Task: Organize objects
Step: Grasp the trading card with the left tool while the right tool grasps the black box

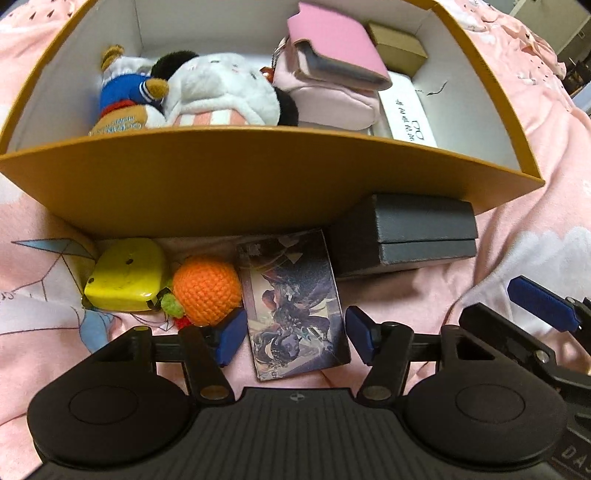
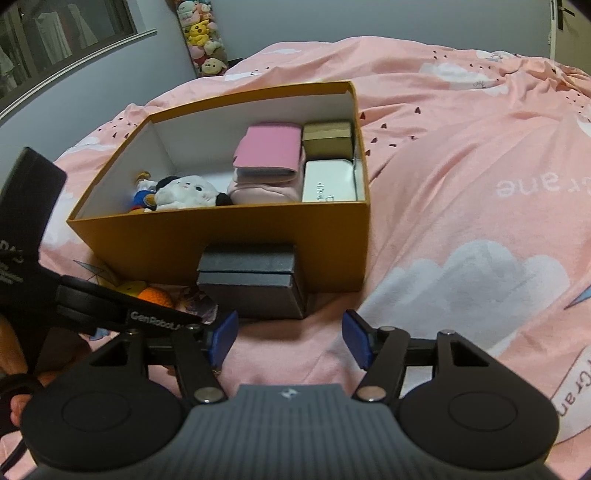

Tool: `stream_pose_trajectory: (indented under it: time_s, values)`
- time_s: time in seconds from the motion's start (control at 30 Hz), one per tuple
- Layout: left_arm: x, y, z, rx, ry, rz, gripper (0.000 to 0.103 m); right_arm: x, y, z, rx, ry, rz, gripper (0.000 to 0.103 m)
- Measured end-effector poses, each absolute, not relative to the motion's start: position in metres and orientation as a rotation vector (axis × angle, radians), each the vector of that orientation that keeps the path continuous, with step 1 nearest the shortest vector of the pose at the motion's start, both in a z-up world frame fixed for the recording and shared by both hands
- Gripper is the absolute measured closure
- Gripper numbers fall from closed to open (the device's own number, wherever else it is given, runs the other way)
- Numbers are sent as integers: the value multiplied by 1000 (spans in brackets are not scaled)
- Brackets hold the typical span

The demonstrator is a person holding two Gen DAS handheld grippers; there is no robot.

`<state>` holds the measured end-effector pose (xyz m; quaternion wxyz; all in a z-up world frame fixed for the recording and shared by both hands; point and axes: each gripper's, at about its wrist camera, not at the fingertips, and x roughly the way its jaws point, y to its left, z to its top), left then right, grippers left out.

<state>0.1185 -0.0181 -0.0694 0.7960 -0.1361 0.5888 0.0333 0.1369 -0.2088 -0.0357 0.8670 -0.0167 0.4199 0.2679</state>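
My left gripper (image 1: pixel 295 339) points down at the pink bed, open. An illustrated card box (image 1: pixel 295 306) lies between its blue pads, and a thin gap shows on each side. Left of it sit an orange crochet fruit (image 1: pixel 207 291) and a yellow toy (image 1: pixel 125 277). A dark grey box (image 1: pixel 413 229) lies to the right, against the orange storage box (image 1: pixel 258 184). My right gripper (image 2: pixel 290 339) is open with nothing between its fingers, a little short of the dark grey box (image 2: pixel 251 284). The storage box (image 2: pixel 229 243) holds plush toys (image 2: pixel 181 194), a pink wallet (image 2: pixel 269 153) and small cases.
A pink printed duvet (image 2: pixel 461 184) covers the whole bed, with bare bedding to the right of the storage box. The left gripper's body (image 2: pixel 92 302) and a person's hand (image 2: pixel 18 369) fill the right wrist view's left edge. Plush toys (image 2: pixel 203 33) hang on the far wall.
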Motion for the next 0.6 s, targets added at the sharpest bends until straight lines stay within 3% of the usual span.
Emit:
stream_pose_trajectory:
  time_s: [0.5, 0.53, 0.57, 0.6]
  values:
    - [100, 8, -53, -411, 1207, 5, 40, 133, -201, -34, -51, 855, 588, 37]
    - [98, 9, -49, -415, 1197, -3, 92, 133, -199, -35, -56, 855, 589, 32]
    - [96, 10, -44, -422, 1191, -41, 100, 133, -198, -35, -59, 854, 589, 31]
    - [94, 10, -38, -411, 1182, -41, 100, 133, -196, -35, -59, 854, 592, 31]
